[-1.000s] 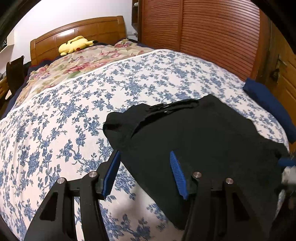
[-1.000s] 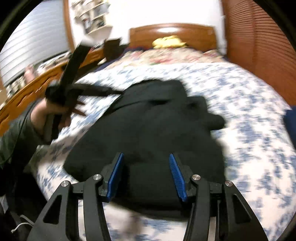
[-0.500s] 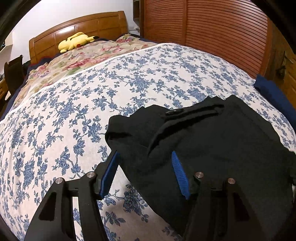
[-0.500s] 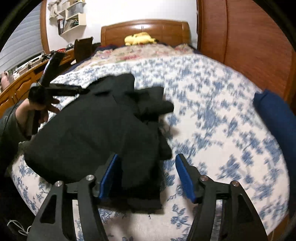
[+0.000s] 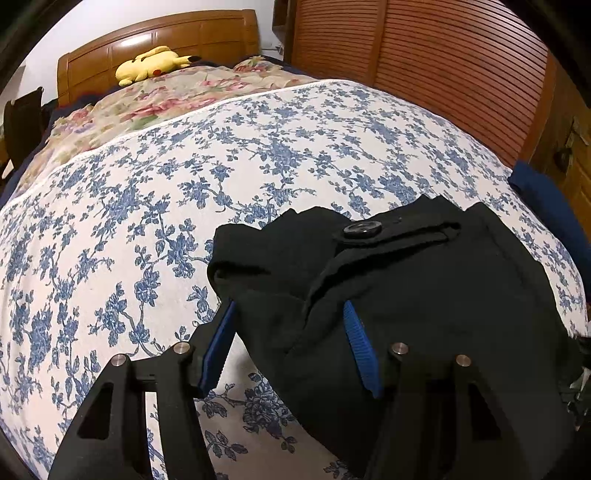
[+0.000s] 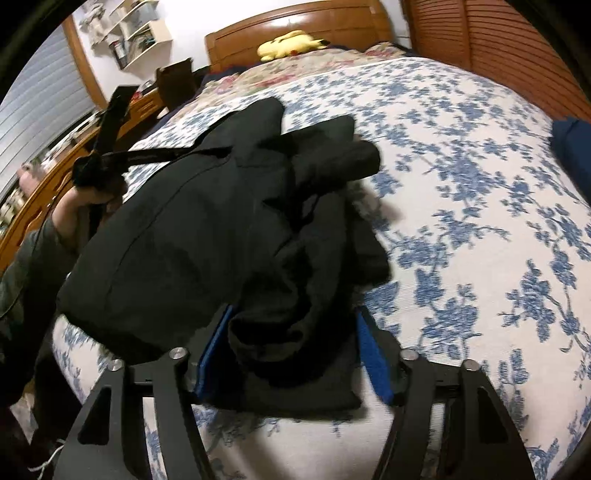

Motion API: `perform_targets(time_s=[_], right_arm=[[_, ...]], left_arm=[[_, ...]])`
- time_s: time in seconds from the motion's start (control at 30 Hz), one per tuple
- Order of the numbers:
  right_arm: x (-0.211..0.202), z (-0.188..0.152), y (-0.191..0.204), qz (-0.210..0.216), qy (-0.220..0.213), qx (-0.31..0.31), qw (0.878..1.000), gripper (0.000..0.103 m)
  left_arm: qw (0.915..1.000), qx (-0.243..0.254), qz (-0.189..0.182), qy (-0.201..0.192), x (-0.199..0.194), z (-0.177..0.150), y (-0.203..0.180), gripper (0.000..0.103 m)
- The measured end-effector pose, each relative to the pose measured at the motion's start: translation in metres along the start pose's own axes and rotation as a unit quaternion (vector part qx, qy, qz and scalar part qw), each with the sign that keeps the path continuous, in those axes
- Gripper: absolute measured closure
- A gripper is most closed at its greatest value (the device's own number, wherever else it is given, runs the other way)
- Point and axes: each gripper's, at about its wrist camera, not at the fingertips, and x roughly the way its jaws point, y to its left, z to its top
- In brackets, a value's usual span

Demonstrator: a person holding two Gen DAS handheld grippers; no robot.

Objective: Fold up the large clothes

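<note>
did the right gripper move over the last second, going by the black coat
Yes. The right gripper has swung rightward along the near edge of the black coat, from its middle to its right-hand end. Its jaws are closing with bunched cloth between them.

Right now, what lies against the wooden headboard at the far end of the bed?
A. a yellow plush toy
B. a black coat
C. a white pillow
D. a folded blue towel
A: a yellow plush toy lies before the wooden headboard, visible from both wrist cameras.
</note>
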Motion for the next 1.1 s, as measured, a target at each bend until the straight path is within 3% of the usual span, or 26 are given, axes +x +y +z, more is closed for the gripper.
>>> perform_targets(time_s=[0.17, 0.23, 0.33, 0.4, 0.57, 0.7, 0.83, 0.9, 0.97, 1.1], right_arm=[[0.005, 0.002, -0.002, 0.023, 0.000, -0.003, 1.000, 0.063], [0.004, 0.002, 0.000, 0.020, -0.010, -0.011, 1.000, 0.074], [0.001, 0.003, 0.002, 0.010, -0.017, -0.028, 0.999, 0.080], [-0.002, 0.004, 0.001, 0.008, -0.021, -0.032, 0.999, 0.082], [-0.017, 0.010, 0.000, -0.002, -0.052, -0.051, 0.997, 0.088], [-0.039, 0.019, -0.005, -0.039, -0.084, -0.075, 0.993, 0.091], [-0.060, 0.028, -0.044, -0.079, -0.107, -0.055, 0.990, 0.093], [-0.057, 0.028, -0.067, -0.097, -0.099, -0.040, 0.989, 0.093], [-0.049, 0.023, -0.078, -0.098, -0.093, -0.029, 0.990, 0.093], [-0.037, 0.019, -0.079, -0.111, -0.086, -0.041, 0.989, 0.093]], left_arm=[[0.9998, 0.004, -0.017, 0.006, -0.001, 0.000, -0.005, 0.071], [0.9998, 0.016, -0.007, 0.004, -0.003, -0.001, -0.010, 0.078], [0.9992, 0.037, 0.013, -0.005, -0.008, -0.002, -0.017, 0.088], [0.9989, 0.040, 0.018, -0.015, -0.016, -0.001, -0.019, 0.103], [0.9968, 0.059, 0.031, -0.043, -0.042, 0.009, -0.034, 0.103], [0.9959, 0.063, 0.033, -0.055, -0.060, 0.019, -0.047, 0.103], [0.9971, 0.060, 0.037, -0.027, -0.057, 0.021, -0.048, 0.103], [0.9985, 0.046, 0.028, -0.006, -0.049, 0.016, -0.042, 0.094], [0.9992, 0.034, 0.023, 0.004, -0.043, 0.006, -0.038, 0.077], [0.9990, 0.016, 0.032, 0.027, -0.025, -0.009, -0.029, 0.072]])
